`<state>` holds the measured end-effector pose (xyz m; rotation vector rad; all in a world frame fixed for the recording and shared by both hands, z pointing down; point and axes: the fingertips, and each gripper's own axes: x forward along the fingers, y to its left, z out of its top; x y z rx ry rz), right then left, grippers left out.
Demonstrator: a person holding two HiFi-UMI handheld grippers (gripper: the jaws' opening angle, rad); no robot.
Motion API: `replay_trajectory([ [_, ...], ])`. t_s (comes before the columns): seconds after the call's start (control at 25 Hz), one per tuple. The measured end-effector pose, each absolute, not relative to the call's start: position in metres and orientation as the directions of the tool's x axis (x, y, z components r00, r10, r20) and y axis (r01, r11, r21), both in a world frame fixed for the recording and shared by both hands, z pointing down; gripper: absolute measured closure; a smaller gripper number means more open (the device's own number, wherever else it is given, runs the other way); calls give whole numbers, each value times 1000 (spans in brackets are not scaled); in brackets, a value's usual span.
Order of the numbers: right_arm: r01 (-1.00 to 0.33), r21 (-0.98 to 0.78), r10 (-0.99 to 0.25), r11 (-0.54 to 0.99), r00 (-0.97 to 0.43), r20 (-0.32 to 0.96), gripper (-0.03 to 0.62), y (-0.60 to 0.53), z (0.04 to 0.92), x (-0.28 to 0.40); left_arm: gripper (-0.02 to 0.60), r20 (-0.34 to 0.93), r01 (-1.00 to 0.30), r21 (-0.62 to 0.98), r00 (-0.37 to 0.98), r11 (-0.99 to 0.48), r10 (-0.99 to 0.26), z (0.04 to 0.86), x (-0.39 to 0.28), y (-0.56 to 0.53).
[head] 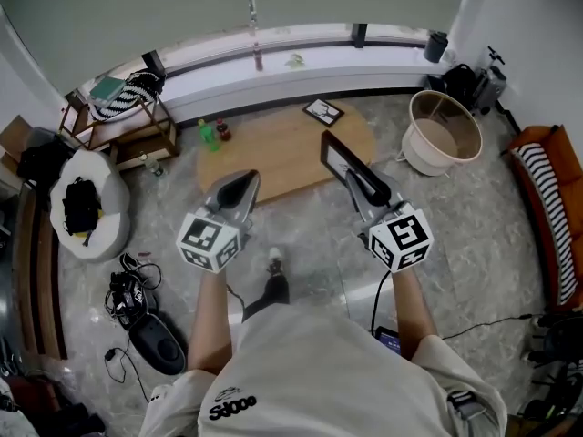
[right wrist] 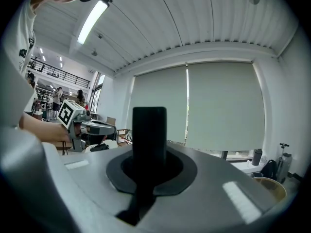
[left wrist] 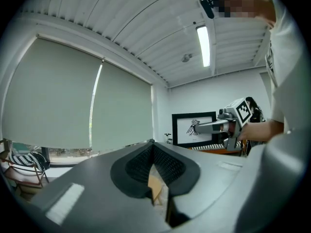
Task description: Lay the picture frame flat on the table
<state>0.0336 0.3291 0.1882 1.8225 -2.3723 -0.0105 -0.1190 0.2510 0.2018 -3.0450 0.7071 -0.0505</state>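
Progress: picture frame (head: 342, 160) is upright in the air, by the wooden table (head: 273, 157); not laid.
Grip: right gripper (head: 360, 178) pinches its edge.
Spare: left gripper (head: 244, 182) is pressed together, empty.
Remaining: lower it, tip it flat, release.

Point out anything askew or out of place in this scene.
The black-framed bird picture is not on the oval wooden table. It is held upright on edge in the air by the right tongs. A smaller black frame lies flat there.
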Motion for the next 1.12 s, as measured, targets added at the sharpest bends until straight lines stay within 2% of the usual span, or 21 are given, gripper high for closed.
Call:
replay_trajectory([
  [0.44,-960,95,-960,263,-251,121,582,198,185,49,572,53,-421,-82,903,-903,-426,204,-92,125],
  [0.64,-962,91,-961,257,-245,128,582,149,182,54,572,83,-448,-96,886,-889,-456,207,-85,68],
  [1.12,-967,83,-959,241,-224,174,582,73,198,57,572,92,-424,-24,901,-905,-424,228,-80,-12],
])
